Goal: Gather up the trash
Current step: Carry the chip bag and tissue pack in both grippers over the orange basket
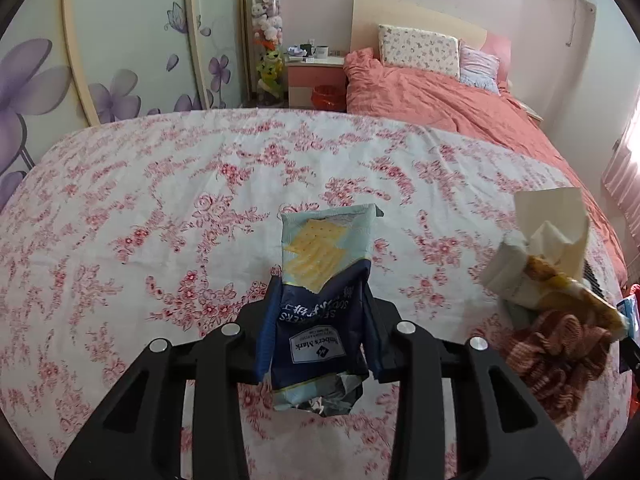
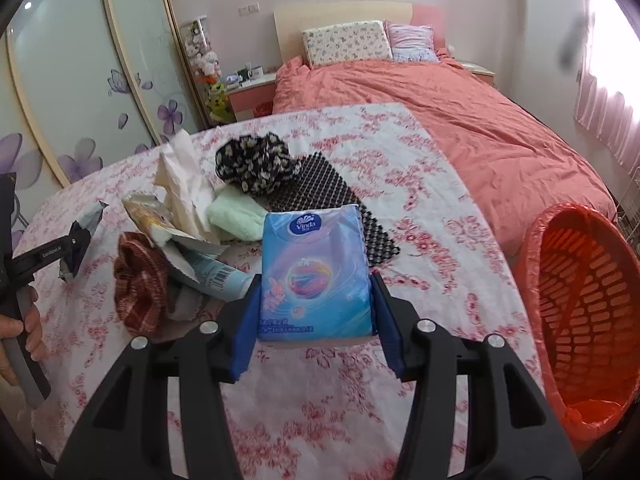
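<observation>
Looking along your left gripper (image 1: 320, 320), you have it clamped on the cracker wrapper (image 1: 320, 280), lifted just above the flowered desk (image 1: 140, 200), so that piece is picked but not binned. Along your right gripper (image 2: 316, 300), the jaws pinch the blue tissue pack (image 2: 316, 264); the orange bin (image 2: 580, 300) beside the desk looks empty, and crumpled paper (image 2: 180, 176), a tube (image 2: 216, 276) and cloths remain.

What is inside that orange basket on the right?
The orange basket has an orange bag lining it, and what shows of the inside looks empty. Its near rim hides the bottom corner, so something small could lie there.
</observation>
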`<state>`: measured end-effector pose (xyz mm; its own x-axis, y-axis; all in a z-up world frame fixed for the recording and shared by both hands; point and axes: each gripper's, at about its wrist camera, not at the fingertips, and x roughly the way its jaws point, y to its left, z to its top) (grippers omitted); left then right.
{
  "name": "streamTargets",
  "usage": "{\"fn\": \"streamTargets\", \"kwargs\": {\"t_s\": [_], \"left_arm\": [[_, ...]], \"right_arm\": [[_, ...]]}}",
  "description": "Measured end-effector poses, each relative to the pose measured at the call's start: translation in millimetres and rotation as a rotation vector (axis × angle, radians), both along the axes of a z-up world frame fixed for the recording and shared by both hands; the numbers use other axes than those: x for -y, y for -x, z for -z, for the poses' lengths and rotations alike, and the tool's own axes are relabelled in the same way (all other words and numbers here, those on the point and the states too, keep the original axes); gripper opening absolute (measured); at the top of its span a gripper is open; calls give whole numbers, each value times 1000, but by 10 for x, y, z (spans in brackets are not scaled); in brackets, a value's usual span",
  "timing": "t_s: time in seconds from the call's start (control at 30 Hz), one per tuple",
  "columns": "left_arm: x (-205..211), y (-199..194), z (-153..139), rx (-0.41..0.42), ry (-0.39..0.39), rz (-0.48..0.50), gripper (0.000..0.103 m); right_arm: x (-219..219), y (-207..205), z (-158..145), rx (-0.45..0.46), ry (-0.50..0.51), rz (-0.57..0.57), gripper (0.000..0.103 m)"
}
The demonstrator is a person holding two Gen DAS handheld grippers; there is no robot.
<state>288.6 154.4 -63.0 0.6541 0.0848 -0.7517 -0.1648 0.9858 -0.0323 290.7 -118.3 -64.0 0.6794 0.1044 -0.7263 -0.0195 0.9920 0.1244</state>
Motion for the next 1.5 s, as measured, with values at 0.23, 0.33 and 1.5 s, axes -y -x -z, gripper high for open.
{"fn": "streamTargets", "kwargs": {"t_s": [0.23, 0.33, 1.5], "left_arm": [[205, 216, -348, 53, 8, 39, 36], [355, 316, -501, 83, 10, 71, 36], [3356, 833, -878, 137, 163, 703, 36]], "right_arm": [[159, 287, -341, 76, -28, 27, 51], [253, 422, -484, 115, -40, 42, 51], [2158, 1494, -929, 287, -28, 424, 51]]}}
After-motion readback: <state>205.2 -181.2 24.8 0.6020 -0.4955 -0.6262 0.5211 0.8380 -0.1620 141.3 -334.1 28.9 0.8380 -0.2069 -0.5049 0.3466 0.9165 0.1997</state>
